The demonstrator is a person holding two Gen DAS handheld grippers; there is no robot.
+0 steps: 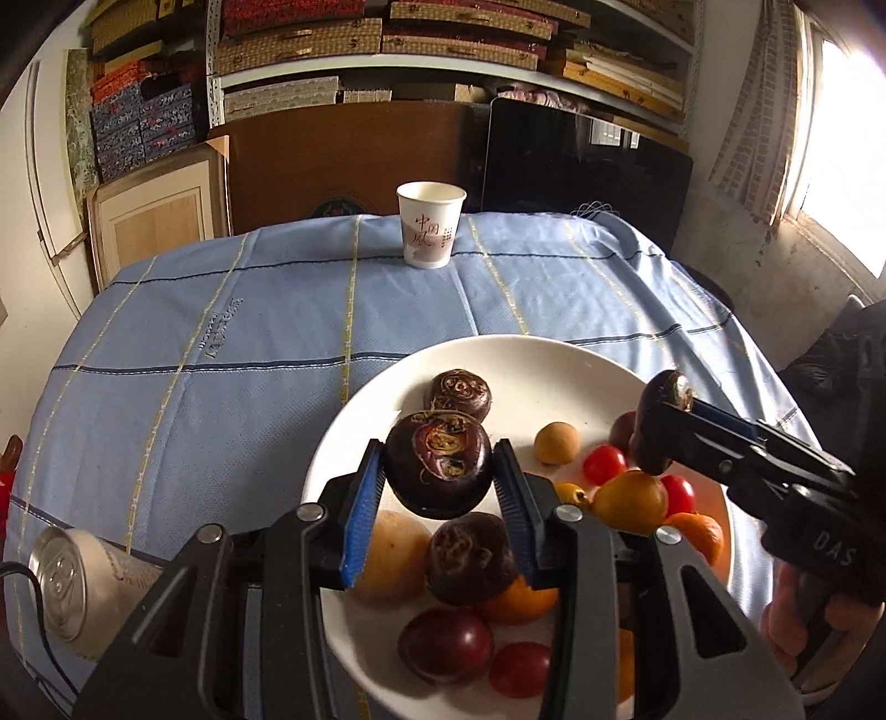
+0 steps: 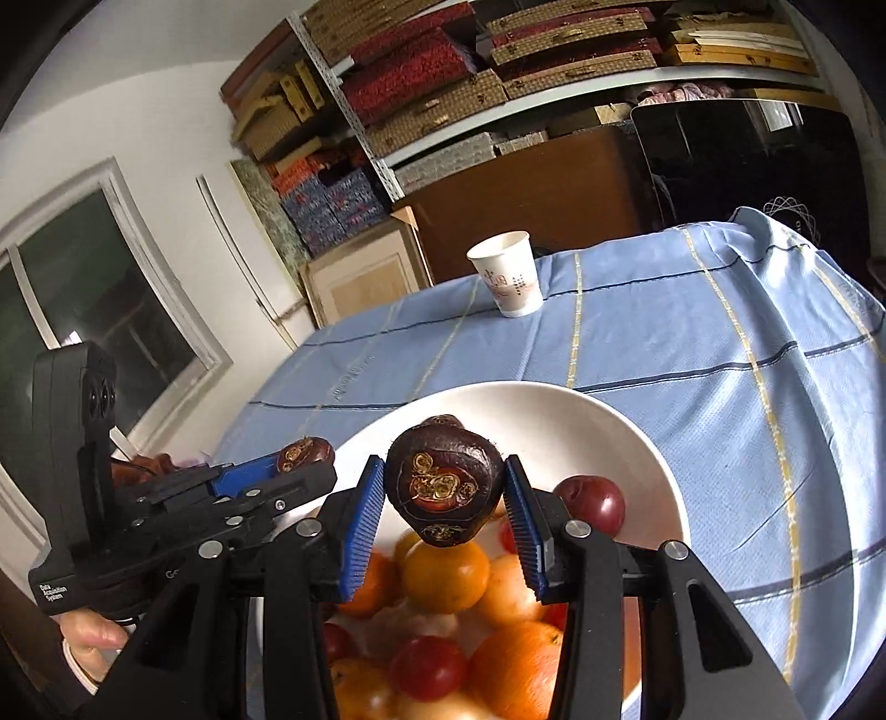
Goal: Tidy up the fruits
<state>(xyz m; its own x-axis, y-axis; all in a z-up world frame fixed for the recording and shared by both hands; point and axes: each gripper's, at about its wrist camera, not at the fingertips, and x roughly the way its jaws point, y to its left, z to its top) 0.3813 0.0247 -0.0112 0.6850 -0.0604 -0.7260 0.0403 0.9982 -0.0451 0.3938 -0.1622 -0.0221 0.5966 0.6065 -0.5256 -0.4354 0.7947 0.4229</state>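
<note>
2 dark, scarred water chestnuts (image 1: 438, 468) (image 2: 443, 487) are sitting clamped, 1 in each gripper (image 1: 440, 487) (image 2: 446, 498), above a white plate (image 1: 526, 360); beyond, blue cloth (image 1: 249, 332), shelving (image 1: 387, 50).

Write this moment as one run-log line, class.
left tongs: shut on dark fruit | right tongs: shut on second dark fruit | both over white plate of fruit | paper cup beyond

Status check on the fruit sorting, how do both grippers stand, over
Left gripper shut on a dark water chestnut. Right gripper shut on another dark water chestnut. Both held above the white plate of mixed fruit. Nothing in the way.
</note>
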